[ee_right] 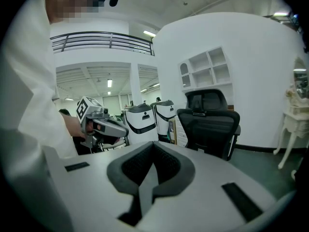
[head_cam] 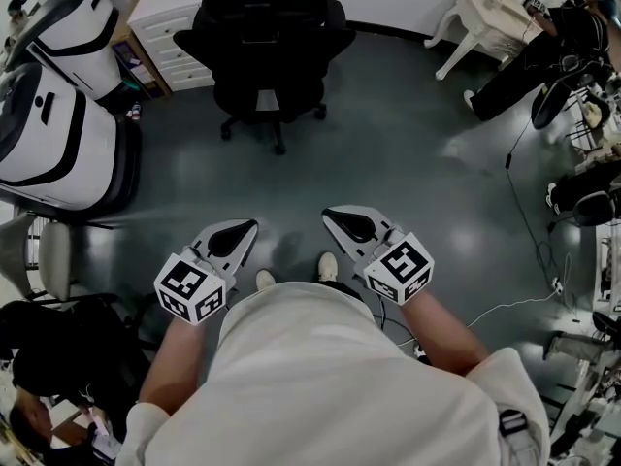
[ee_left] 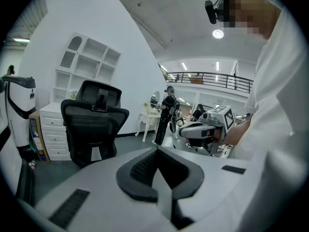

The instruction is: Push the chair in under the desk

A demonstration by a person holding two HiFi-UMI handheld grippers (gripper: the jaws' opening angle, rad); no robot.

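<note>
- Head view, far left: two white machines (head_cam: 58, 134) stand on the floor (head_cam: 408, 163).
- Desk (head_cam: 175, 22), white with drawers, sits at the top edge.
- Left gripper (head_cam: 248, 229): jaws closed on nothing, held over the floor.
- Chair (head_cam: 267, 51), black, stands just before the desk's front, its back toward both grippers and well apart from them.
- Right gripper (head_cam: 331, 216): jaws closed, empty.

Chair (head_cam: 267, 47) just before desk (head_cam: 167, 29)
</note>
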